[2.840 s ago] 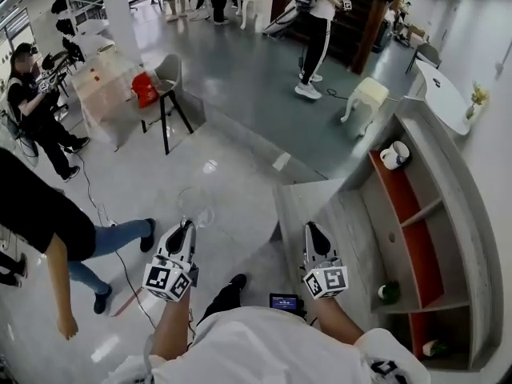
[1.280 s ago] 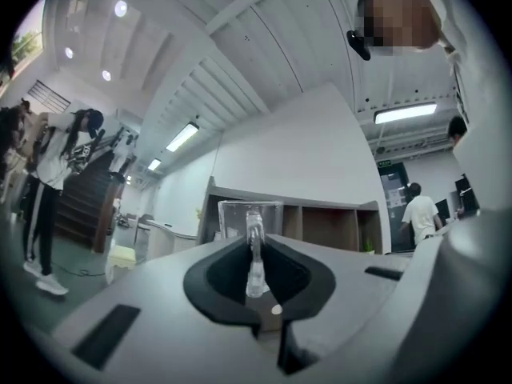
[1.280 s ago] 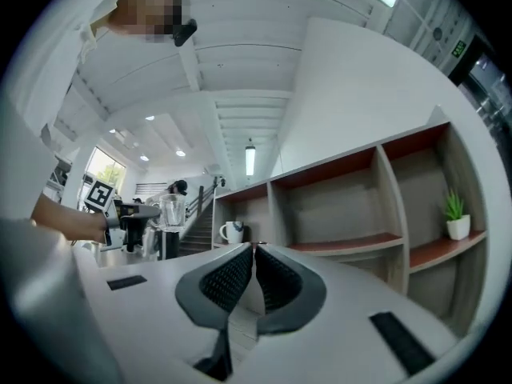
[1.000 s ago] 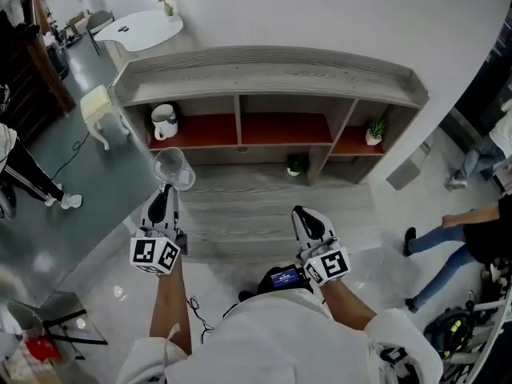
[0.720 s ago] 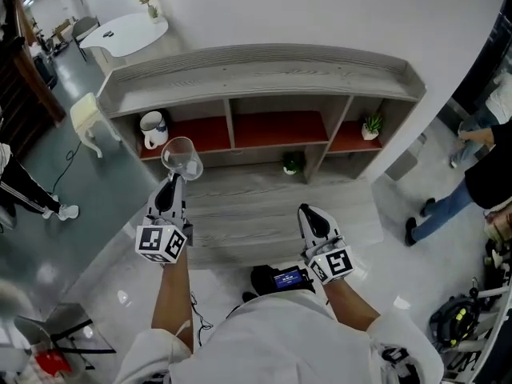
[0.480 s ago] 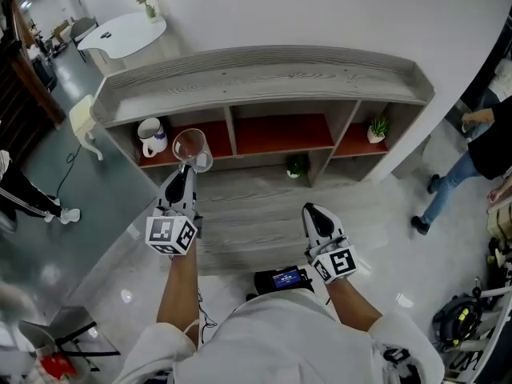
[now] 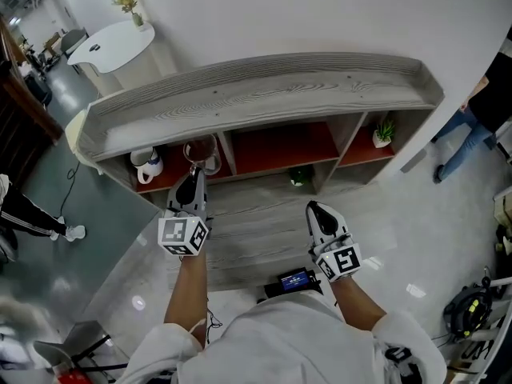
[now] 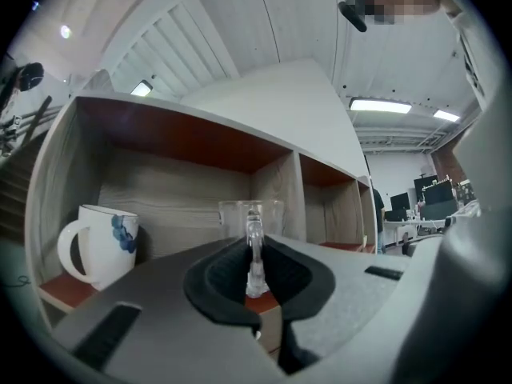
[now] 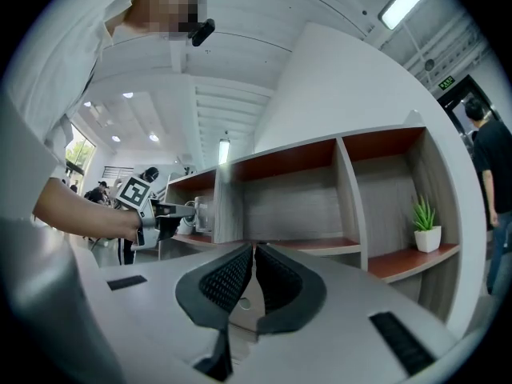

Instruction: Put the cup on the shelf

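Head view: left gripper (image 7: 194,181) up at the shelf (image 7: 264,94), jaws nearly closed on the handle of a clear cup (image 7: 202,152). Cup just ahead of the jaw tips, at the mouth of the left compartment, near the first divider. Just left of it, one white mug (image 7: 145,165) on the red board. Right gripper (image 7: 317,211) lower and apart from the shelf, nothing in it. Three red-floored compartments counted; two small plants, one (image 7: 384,130) in the right compartment, one (image 7: 300,176) on the lower level.

Left gripper view: jaws pinching the cup (image 8: 250,214) by its thin glass handle, body of the cup upright beyond the tips. One mug (image 8: 100,242) to the left, apart from the cup. Whether the cup touches the board, impossible to tell.

Right gripper view: jaws pressed together, empty. One potted plant (image 9: 424,226) at right; far left, the other gripper with the cup (image 9: 200,213).
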A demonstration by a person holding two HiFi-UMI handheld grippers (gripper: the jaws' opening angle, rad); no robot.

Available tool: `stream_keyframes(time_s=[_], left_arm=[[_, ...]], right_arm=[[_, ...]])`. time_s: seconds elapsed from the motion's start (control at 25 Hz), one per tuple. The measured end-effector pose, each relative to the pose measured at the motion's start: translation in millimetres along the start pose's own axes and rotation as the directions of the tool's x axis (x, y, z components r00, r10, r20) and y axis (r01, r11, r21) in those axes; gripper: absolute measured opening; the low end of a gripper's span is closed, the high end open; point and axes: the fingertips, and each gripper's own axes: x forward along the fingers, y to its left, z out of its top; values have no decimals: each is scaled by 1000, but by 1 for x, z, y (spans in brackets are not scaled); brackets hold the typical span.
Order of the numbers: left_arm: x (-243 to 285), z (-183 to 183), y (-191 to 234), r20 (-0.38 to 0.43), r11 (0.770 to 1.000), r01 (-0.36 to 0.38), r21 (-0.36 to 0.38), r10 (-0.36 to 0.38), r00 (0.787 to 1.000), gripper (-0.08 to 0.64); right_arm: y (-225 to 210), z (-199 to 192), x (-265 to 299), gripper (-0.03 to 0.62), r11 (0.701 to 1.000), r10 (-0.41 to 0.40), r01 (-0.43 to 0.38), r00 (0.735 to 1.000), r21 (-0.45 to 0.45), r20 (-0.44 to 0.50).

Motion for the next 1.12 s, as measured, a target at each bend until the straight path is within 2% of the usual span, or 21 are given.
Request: stream_keyframes(time_s=[0.44,1.12], left_arm=[[24,-20,7,-71,999,-42,-1,41,997,28],[28,-28,6,-67,994,-97,52,100,993,31]], right_arm=[[-13,-4,1,40,999,-32,31,999,-20,-24],[-12,0,3,40,1000,-12,12,1000,-10,-8]])
